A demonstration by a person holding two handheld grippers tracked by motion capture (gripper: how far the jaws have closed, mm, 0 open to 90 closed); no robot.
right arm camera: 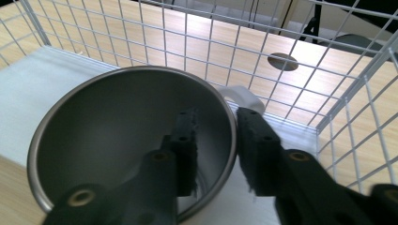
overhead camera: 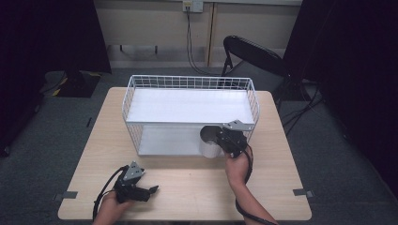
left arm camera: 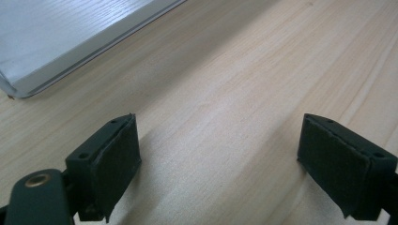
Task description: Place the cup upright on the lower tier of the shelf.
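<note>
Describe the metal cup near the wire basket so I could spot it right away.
On the wooden table stands a white wire basket with a white shelf. At its open front, lower level, right end, sits the cup: a round, dull grey metal mug with a white handle, its rim between the right gripper's jaws.

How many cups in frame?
1. A grey metal cup stands on the lower shelf of the white wire rack, at its front right, with the right hand-held gripper straddling its rim. Nothing else looks like a cup.
</note>
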